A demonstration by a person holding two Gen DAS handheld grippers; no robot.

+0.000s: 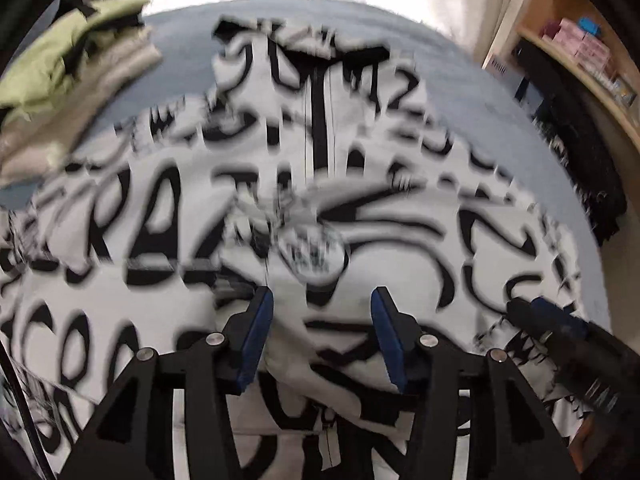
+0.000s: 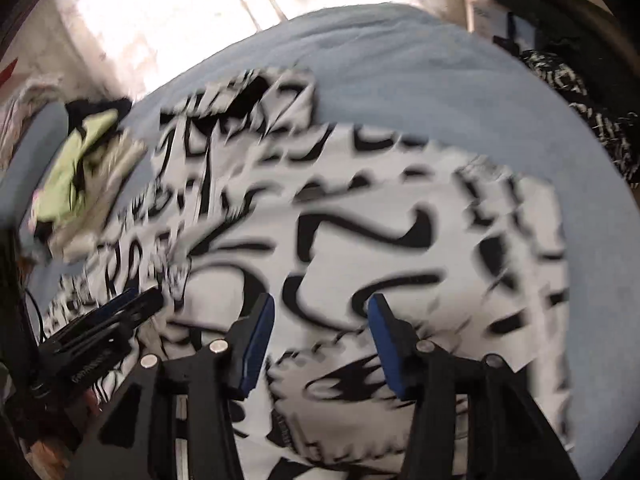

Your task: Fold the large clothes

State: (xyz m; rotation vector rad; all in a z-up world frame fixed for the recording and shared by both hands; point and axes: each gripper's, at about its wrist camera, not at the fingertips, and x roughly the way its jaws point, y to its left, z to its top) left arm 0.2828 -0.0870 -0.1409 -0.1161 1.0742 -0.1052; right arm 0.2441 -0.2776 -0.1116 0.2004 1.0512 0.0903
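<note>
A pale blue bed (image 1: 460, 92) fills both views and bears the other items. A white garment with bold black lettering (image 1: 180, 216) lies spread across the middle of it, creased and blurred. A stack of folded clothes, green on top (image 1: 68, 68), sits at the bed's far left, just beside the garment. The left gripper (image 1: 322, 300) and the right gripper (image 2: 321, 307) hang over the garment, each with blue-padded jaws parted and nothing clamped between them.

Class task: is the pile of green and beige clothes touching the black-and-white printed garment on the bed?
Cannot tell: in both wrist views the pile borders the garment, but blur hides the edge.
</note>
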